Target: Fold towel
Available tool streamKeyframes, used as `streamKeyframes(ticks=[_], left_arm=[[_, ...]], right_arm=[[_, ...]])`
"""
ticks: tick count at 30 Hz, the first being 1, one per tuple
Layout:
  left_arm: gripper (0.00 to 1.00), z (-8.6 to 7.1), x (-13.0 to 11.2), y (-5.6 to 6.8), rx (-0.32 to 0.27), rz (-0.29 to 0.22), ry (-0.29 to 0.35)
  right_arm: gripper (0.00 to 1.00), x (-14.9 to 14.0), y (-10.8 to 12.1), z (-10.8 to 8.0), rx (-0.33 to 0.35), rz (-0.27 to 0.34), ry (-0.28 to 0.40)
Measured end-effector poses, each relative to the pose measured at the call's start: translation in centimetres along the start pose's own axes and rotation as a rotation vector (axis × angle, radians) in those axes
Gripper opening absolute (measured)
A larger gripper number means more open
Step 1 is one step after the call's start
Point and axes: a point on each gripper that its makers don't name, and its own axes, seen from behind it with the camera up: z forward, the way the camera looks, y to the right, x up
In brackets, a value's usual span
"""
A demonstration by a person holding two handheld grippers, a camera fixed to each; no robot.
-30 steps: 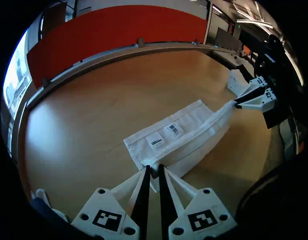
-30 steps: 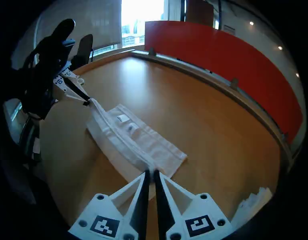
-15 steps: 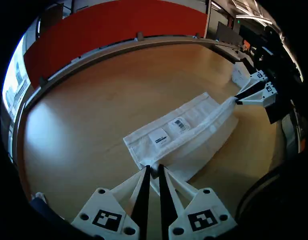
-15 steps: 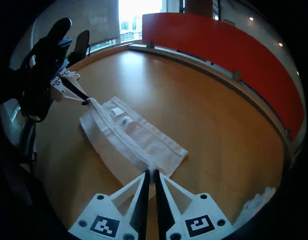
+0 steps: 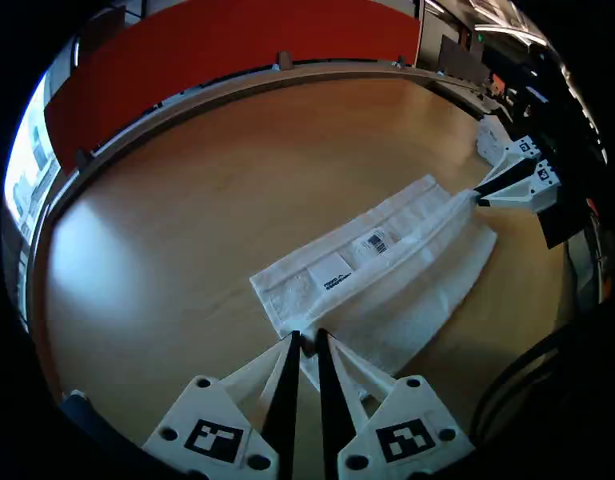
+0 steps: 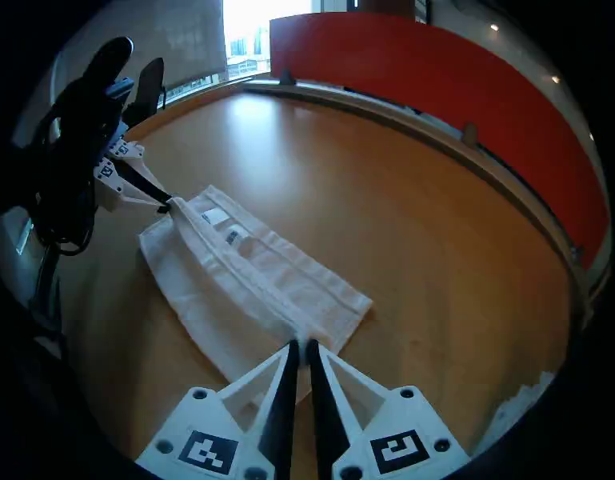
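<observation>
A white towel (image 5: 391, 268) lies on the wooden table (image 5: 195, 200), its near long edge lifted between both grippers. My left gripper (image 5: 307, 346) is shut on one corner of that edge. The right gripper (image 5: 477, 196) pinches the opposite corner at the far right of the left gripper view. In the right gripper view the towel (image 6: 251, 276) stretches away from my right gripper (image 6: 299, 346), which is shut on its corner, to the left gripper (image 6: 165, 206) held by a dark-sleeved hand. Two labels (image 5: 355, 256) show on the flat part.
A red partition (image 5: 227, 48) runs along the table's far edge. Office chairs (image 6: 135, 80) stand by the window beyond the table. A folded white cloth (image 5: 493, 138) lies near the right gripper. Bare wood spreads to the left of the towel.
Both grippers have carried the held edge across toward the labelled far side, spreading the raised fold wider and flatter. Grips unchanged.
</observation>
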Motion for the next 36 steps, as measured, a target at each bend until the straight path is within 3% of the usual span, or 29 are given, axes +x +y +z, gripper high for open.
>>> streamKeyframes(ticks=[4, 11, 13, 18, 25, 36], left_arm=[[0.2, 0.5, 0.1, -0.4, 0.018, -0.001, 0.006], [0.26, 1.2, 0.4, -1.2, 0.058, 0.023, 0.019], [0.34, 1.4, 0.4, -1.4, 0.066, 0.031, 0.018], [0.4, 1.5, 0.5, -1.8, 0.084, 0.048, 0.014], [0.53, 1.8, 0.9, -2.9, 0.127, 0.067, 0.01], [0.55, 1.6, 1.6, -3.9, 0.158, 0.048, 0.022]], right_arm=[[0.15, 0.0, 0.6, 0.7, -0.025, 0.017, -0.005], [0.39, -0.3, 1.6, 1.6, -0.074, 0.009, -0.017], [0.46, -0.5, 1.9, 1.7, -0.088, 0.003, -0.02], [0.59, -0.6, 2.7, 1.8, -0.115, -0.002, -0.027], [0.63, 0.2, 3.7, 2.0, -0.146, 0.002, -0.012], [0.77, 1.0, 5.7, 1.9, -0.206, -0.011, -0.001]])
